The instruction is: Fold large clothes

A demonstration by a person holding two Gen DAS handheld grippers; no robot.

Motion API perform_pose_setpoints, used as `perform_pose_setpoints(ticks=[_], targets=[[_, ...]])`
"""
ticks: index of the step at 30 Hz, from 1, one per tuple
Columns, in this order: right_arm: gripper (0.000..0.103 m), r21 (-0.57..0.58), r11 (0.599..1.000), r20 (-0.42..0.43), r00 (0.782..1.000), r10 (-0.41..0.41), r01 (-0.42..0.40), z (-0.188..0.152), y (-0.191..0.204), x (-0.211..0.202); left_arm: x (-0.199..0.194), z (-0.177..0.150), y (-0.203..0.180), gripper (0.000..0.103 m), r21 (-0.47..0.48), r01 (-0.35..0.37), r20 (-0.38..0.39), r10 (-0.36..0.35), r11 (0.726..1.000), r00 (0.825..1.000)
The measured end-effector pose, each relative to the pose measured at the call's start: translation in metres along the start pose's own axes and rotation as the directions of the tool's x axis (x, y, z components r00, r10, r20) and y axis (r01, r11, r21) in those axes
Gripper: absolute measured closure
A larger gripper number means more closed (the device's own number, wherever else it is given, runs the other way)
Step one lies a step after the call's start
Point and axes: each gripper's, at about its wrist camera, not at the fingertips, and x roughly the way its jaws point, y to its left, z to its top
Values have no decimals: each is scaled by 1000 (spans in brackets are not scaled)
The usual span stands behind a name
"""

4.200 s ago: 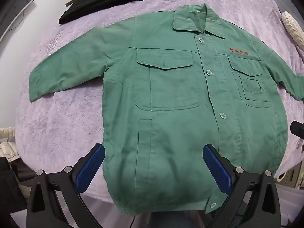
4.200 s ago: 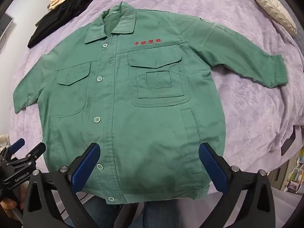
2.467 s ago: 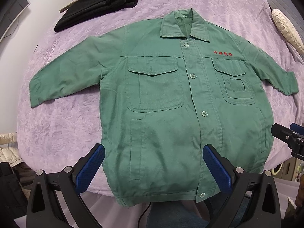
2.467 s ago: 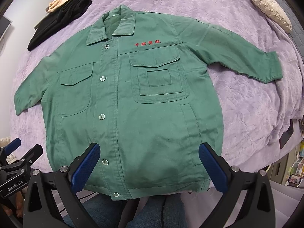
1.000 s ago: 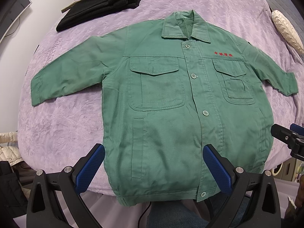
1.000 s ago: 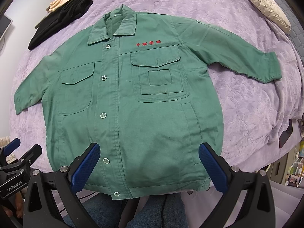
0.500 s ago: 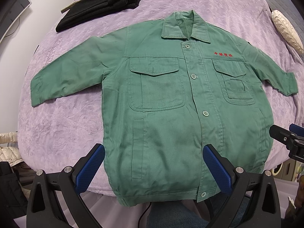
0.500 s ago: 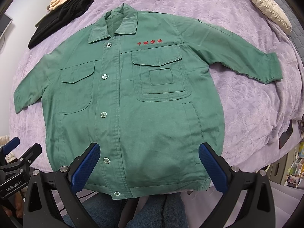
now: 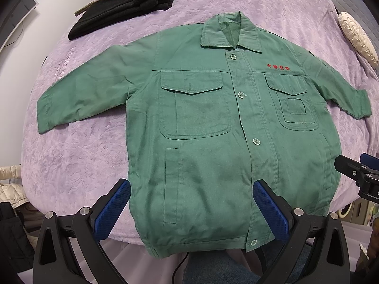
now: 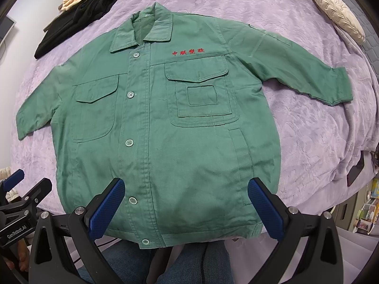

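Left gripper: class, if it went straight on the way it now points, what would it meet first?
Most likely the green jacket: the left gripper stands open above its lower front near the hem, pointing along the body. Its height over the cloth is unclear.

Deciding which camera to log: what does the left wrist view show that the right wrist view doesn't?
Only the left wrist view shows the right gripper at its edge. Only the right wrist view shows the cluttered shelf beside the bed, and the left gripper. Both show the green jacket spread flat, buttoned, the black clothes and the cream pillow.
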Motion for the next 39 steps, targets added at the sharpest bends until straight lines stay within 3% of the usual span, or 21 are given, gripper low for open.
perform_pose_setpoints(ticks=[27, 35, 39], targets=[[0, 5, 1000, -23, 1000, -7, 7, 7, 11, 11, 8, 7, 12, 0, -16, 40, -4, -40, 999, 999], [0, 82, 988, -47, 989, 137, -133, 9, 34, 31, 29, 8, 47, 0, -106, 110, -15, -112, 988, 994], [0, 128, 934, -14, 941, 337, -333, 8, 59, 45, 44, 12, 84, 0, -186, 141, 13, -141, 972, 990]])
